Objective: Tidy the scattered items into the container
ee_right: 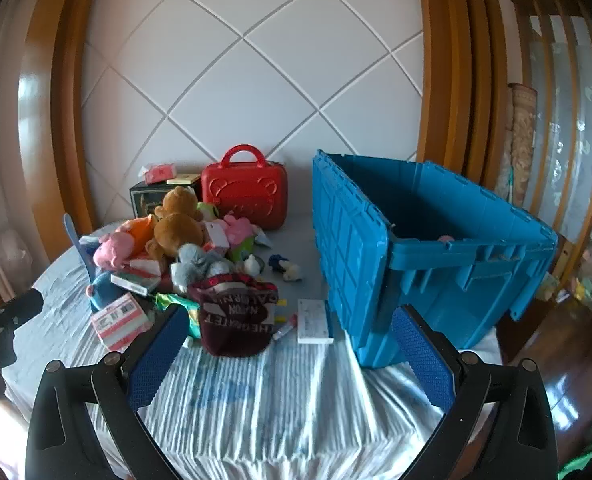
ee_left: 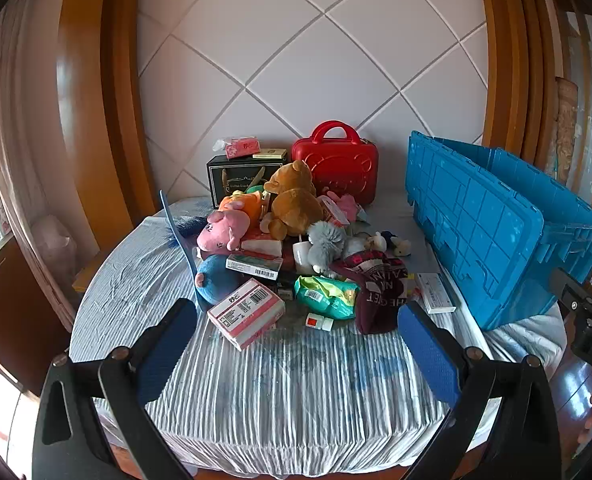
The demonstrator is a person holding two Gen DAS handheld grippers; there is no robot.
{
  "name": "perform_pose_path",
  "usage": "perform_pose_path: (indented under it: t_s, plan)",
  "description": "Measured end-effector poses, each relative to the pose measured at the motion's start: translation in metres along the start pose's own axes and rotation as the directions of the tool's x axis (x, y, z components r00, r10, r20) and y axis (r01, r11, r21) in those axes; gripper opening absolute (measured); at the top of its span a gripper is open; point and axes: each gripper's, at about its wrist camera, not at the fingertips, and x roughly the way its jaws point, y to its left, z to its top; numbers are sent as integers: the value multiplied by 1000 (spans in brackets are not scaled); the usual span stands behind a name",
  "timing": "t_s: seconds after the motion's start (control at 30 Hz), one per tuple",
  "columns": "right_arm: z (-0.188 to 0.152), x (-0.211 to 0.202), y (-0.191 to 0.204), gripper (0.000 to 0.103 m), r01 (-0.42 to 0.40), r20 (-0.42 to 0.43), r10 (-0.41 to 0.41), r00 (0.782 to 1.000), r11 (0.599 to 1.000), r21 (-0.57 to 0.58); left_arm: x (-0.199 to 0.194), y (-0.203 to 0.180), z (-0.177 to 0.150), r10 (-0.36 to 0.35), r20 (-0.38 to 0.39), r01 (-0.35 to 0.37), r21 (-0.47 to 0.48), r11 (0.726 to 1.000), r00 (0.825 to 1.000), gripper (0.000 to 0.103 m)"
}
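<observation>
A heap of items lies on the striped cloth of the table: a brown teddy bear (ee_left: 294, 200), a pink plush (ee_left: 223, 232), a grey plush (ee_left: 327, 244), a pink barcoded box (ee_left: 246, 312), a green packet (ee_left: 327, 295) and a maroon cap (ee_left: 379, 294). The blue crate (ee_right: 435, 248) stands open at the right, its lid hanging down beside it. My left gripper (ee_left: 296, 344) hovers open before the heap, holding nothing. My right gripper (ee_right: 290, 348) is open too, between the maroon cap (ee_right: 236, 316) and the crate. A flat white box (ee_right: 313, 320) lies by the crate.
A red bear-faced case (ee_left: 335, 164) and a black box (ee_left: 240, 180) stand at the back against the tiled wall. A blue handled tool (ee_left: 180, 236) sticks up at the heap's left. Wooden frames flank the wall. The table's front edge (ee_left: 296, 452) drops off near me.
</observation>
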Motion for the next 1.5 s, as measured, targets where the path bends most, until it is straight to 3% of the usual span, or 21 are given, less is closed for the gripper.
perform_pose_path:
  t_s: [0.93,1.5]
  plan:
    - [0,17,1,103,-2,-21,2,1000,1000,-10,11,-2,-3,31,1,-31,-16,999,1000,102]
    - [-4,23,25,103,12,-41,-12,999,1000,-16,30,41,-9,61,-38,-63,-56,996,997,102]
